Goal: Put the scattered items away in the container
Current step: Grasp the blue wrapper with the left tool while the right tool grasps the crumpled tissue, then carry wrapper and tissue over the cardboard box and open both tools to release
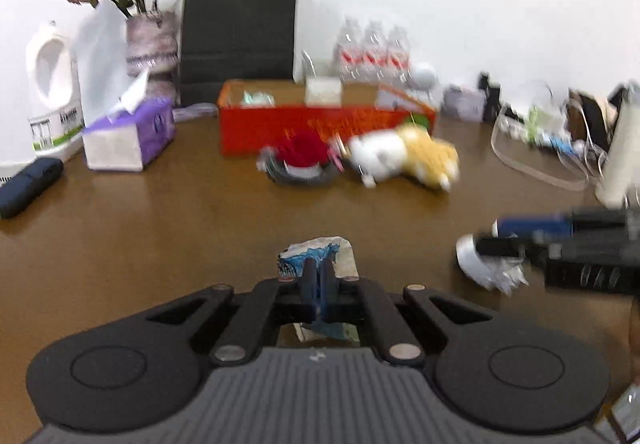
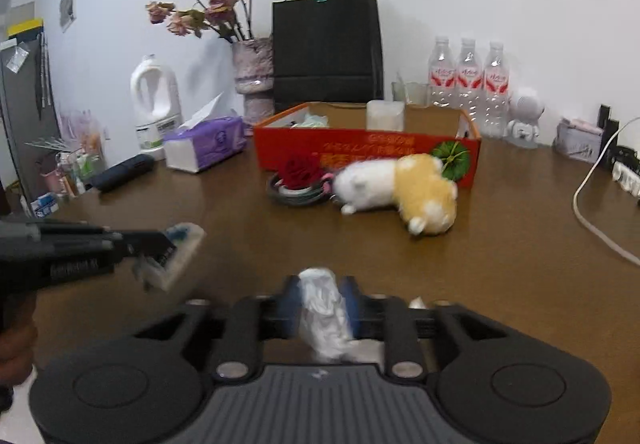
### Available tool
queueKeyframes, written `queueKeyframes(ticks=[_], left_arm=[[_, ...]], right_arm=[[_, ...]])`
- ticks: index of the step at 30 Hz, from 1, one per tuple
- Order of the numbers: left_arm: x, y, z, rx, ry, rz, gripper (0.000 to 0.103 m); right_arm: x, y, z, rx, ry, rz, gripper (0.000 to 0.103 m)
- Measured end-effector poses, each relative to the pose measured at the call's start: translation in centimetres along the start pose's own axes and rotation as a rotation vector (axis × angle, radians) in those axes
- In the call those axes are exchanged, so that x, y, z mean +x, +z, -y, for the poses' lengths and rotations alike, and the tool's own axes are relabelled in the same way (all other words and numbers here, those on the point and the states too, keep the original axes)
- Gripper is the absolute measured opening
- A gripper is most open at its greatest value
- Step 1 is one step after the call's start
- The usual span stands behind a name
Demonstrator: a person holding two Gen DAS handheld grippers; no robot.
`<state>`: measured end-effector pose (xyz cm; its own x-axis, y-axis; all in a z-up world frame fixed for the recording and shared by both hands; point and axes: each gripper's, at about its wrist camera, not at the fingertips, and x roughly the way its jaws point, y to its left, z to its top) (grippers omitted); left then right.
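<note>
In the left wrist view my left gripper (image 1: pixel 318 264) is shut on a blue and white wrapper (image 1: pixel 340 248) above the brown table. In the right wrist view that left gripper (image 2: pixel 168 244) comes in from the left with the wrapper (image 2: pixel 184 244). My right gripper (image 2: pixel 322 284) is shut on a crumpled white wad (image 2: pixel 324 308); the left wrist view shows it (image 1: pixel 488 236) at the right with the wad (image 1: pixel 492 272) hanging below. Ahead stands the red box (image 2: pixel 360 148) (image 1: pixel 320 124). In front of it lie a white and yellow plush toy (image 2: pixel 400 188) (image 1: pixel 404 156) and a red rose on a dark round base (image 2: pixel 300 180) (image 1: pixel 304 160).
Along the back wall stand a vase of dried roses (image 2: pixel 252 72), a black paper bag (image 2: pixel 326 52), three water bottles (image 2: pixel 468 84), a detergent jug (image 2: pixel 154 104) and a purple tissue box (image 2: pixel 208 142). A dark case (image 2: pixel 124 170) lies at the left, a white cable (image 2: pixel 592 204) at the right.
</note>
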<state>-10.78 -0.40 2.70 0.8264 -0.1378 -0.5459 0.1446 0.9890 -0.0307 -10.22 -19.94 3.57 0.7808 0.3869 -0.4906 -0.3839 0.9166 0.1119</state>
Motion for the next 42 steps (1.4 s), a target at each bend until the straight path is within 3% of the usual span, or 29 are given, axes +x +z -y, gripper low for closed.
queueKeyframes(ticks=[2, 5, 7, 9, 10, 11, 14, 17, 20, 24, 28, 30, 33, 38, 41, 42], left_arm=[[-0.2, -0.5, 0.3, 0.001, 0.005, -0.007, 0.002], [-0.6, -0.4, 0.4, -0.005, 0.009, 0.007, 0.002], [-0.5, -0.1, 0.6, -0.009, 0.001, 0.014, 0.002], [-0.3, 0.1, 1.0, -0.003, -0.007, 0.018, 0.002], [-0.2, 0.3, 1.1, -0.003, -0.011, 0.019, 0.002], [0.0, 0.4, 1.2, -0.003, -0.017, 0.018, 0.002], [0.6, 0.9, 1.1, -0.017, -0.02, 0.015, 0.002], [1.8, 2.6, 0.5, -0.057, -0.045, 0.005, 0.002], [2.7, 6.6, -0.3, -0.057, -0.067, 0.074, 0.002], [6.1, 15.4, -1.1, -0.011, -0.091, 0.181, 0.002], [14.5, 23.5, -1.2, 0.002, -0.089, 0.126, 0.002], [19.5, 25.9, -1.0, 0.011, -0.101, 0.05, 0.002], [27.0, 27.3, -0.7, -0.005, -0.129, -0.109, 0.002], [34.8, 26.4, -0.3, -0.01, -0.057, -0.237, 0.004], [36.1, 26.0, -0.6, -0.011, -0.055, -0.259, 0.005], [36.1, 25.9, -0.7, -0.01, -0.067, -0.258, 0.005]], right_arm=[[-1.4, 0.0, -0.1, 0.01, 0.015, 0.049, 0.037], [-2.4, 0.2, 0.5, 0.025, -0.068, 0.094, 0.053], [-1.5, 0.2, 1.4, 0.06, -0.11, 0.054, 0.057], [0.3, -0.1, 1.7, 0.048, -0.12, -0.011, 0.049], [1.4, -0.4, 1.6, 0.028, -0.116, -0.047, 0.035], [2.3, -0.7, 1.3, 0.005, -0.11, -0.079, 0.029], [4.0, -1.1, 0.0, -0.085, -0.119, -0.108, 0.024], [4.9, -0.1, 0.0, -0.078, -0.095, -0.141, 0.016], [4.5, 2.6, 1.5, -0.005, -0.038, -0.087, 0.015], [4.8, 10.3, 4.0, -0.052, -0.057, 0.054, 0.015], [9.8, 19.1, 8.9, -0.049, -0.08, 0.09, 0.016], [13.9, 22.6, 11.2, -0.049, -0.11, 0.043, 0.016], [21.7, 25.7, 15.2, -0.02, -0.154, -0.094, 0.016], [30.4, 25.2, 18.5, 0.02, -0.207, -0.317, 0.016], [33.2, 23.7, 18.5, -0.001, -0.249, -0.43, 0.028], [33.4, 23.4, 18.2, -0.024, -0.254, -0.429, 0.031]])
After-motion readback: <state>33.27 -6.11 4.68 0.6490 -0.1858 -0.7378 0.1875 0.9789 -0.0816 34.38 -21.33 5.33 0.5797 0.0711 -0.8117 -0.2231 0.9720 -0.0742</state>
